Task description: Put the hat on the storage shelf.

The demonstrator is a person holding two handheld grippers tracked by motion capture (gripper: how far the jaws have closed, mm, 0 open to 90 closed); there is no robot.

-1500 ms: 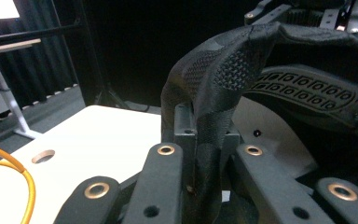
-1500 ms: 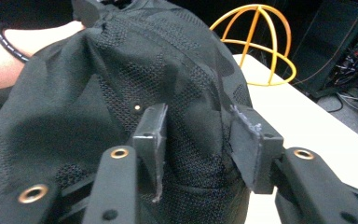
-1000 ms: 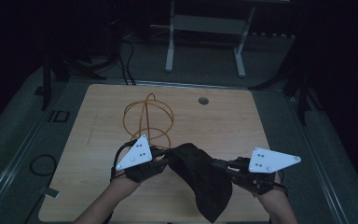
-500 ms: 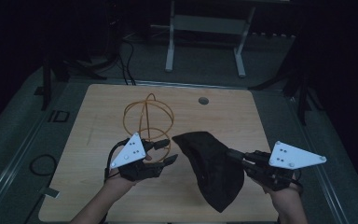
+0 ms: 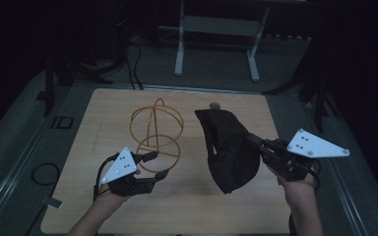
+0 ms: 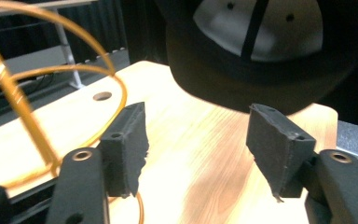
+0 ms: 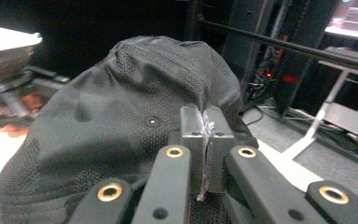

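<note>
Right tongs (image 5: 252, 141) clamp black cap (image 5: 229, 150), carried further right; left tongs (image 5: 157, 164) wide, released.

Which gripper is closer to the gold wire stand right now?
Left. The left gripper sits right at the gold wire stand's lower ring, jaws open. The right gripper is off to its right, holding the black cap.

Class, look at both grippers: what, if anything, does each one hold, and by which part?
The right gripper is shut on the black cap, pinching the fabric of its crown. The left gripper is open and holds nothing.
</note>
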